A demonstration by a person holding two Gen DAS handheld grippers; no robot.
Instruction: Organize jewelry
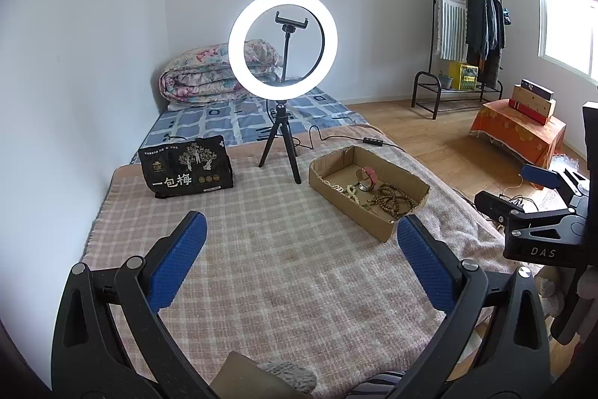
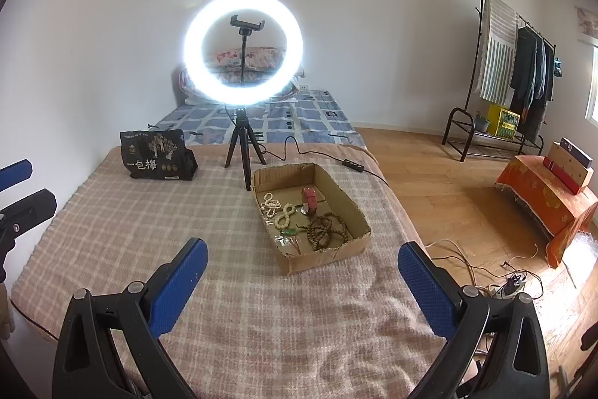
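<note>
Blanket (image 2: pixel 130 230) in pink plaid covers the bed under a lit ring light (image 2: pixel 243 47) and an open cardboard box (image 2: pixel 351 212) holding brown beads (image 2: pixel 325 229), pale beads (image 2: pixel 278 210) and a red watch (image 2: pixel 309 199), while left gripper (image 1: pixel 301 242) and right gripper (image 2: pixel 301 264) hover spread wide and empty.

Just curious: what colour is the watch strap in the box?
Red. The watch shows best in the right wrist view, standing on edge in the box.

Pink-and-cream checked blanket (image 2: pixel 157 230), brown cardboard box (image 2: pixel 357 238), brown wooden beads (image 2: pixel 325 229), blue-checked sheet (image 2: pixel 299 122).
</note>
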